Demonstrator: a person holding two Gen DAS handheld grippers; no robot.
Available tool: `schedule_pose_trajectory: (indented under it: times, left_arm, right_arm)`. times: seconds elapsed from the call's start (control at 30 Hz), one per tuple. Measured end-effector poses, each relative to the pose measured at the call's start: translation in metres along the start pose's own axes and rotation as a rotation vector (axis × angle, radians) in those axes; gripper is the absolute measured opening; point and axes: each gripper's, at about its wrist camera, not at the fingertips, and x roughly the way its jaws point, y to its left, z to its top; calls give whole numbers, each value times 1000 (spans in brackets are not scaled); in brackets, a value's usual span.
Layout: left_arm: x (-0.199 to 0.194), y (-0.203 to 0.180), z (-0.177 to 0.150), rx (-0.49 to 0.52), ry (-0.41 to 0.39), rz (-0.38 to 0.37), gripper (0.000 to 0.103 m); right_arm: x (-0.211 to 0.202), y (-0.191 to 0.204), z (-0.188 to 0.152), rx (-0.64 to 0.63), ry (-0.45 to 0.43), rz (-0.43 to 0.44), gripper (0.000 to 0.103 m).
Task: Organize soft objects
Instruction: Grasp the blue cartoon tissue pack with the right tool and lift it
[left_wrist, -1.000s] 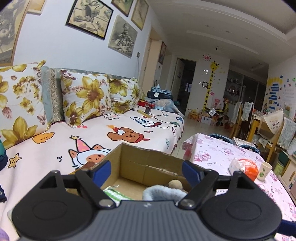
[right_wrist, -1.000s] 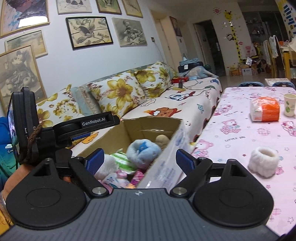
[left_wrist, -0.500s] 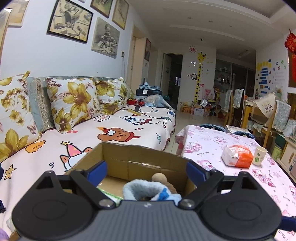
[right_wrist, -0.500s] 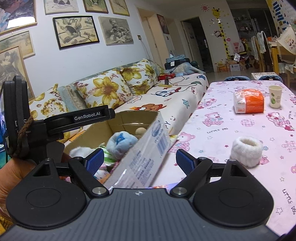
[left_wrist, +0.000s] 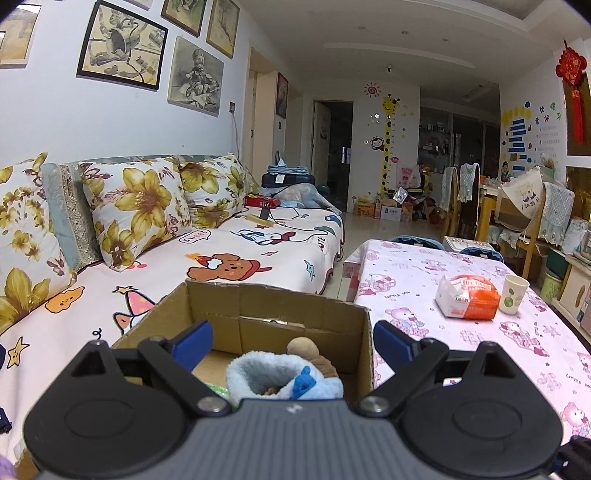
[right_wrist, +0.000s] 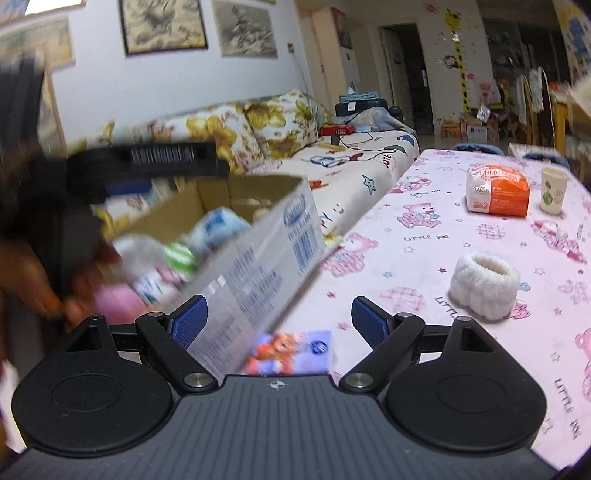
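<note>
Left gripper (left_wrist: 292, 338): my jaws have just been opening and now stand wide and released, nothing pinched between them; the pale blue plush toy (left_wrist: 284, 376) lies loose just ahead of the tips, down in the box.
Box (left_wrist: 277, 308): cardboard, open-topped, directly ahead of my left tool; over the last second its far wall has slid from off to one side to square between the jaws. From the right tool it sits ahead and to the left, its printed side wall (right_wrist: 258, 258) running in toward my left jaw.
What is already in: the blue toy, a brown ball (left_wrist: 303, 347) just behind it, plus white, green and pink soft things (right_wrist: 159, 266) that are too blurred in the right view to name.
Right gripper (right_wrist: 279, 320): spread open, holding nothing. A second ago it looked down into the box; now the view has swung toward the table (right_wrist: 424, 236) and sits lower over it.
Still out: a white fluffy band (right_wrist: 484, 282) ahead and to the right of my right jaws, well apart from them, lying alone on the pink cloth.
Other table items: an orange-and-white packet (right_wrist: 496, 194) and a paper cup (right_wrist: 553, 189) far ahead; I judge neither belongs to the sorting.
My reading: the left drop looks finished, and the white band is the next thing for the right tool to fetch.
</note>
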Motion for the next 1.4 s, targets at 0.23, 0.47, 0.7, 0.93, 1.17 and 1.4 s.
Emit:
schedule_pose_trajectory:
  times: [0.23, 0.47, 0.7, 0.93, 1.17, 1.4]
  left_arm:
    - [-2, -1, 1, 4, -3, 1, 94]
    - [-8, -3, 1, 6, -30, 4, 102]
    - [-11, -10, 0, 25, -40, -9, 102]
    - [-12, -16, -2, 41, -41, -13, 102]
    - [-12, -19, -3, 46, -40, -16, 102]
    - [-16, -28, -5, 44, -42, -35, 102]
  right_arm:
    - [33, -7, -17, -84, 86, 8, 103]
    - [59, -16, -22, -125, 153, 48, 103]
    - [67, -14, -23, -133, 187, 91, 103]
    - [75, -7, -25, -193, 200, 82, 103]
    - [79, -19, -22, -132, 203, 39, 103]
    - [62, -50, -26, -82, 186, -113, 103]
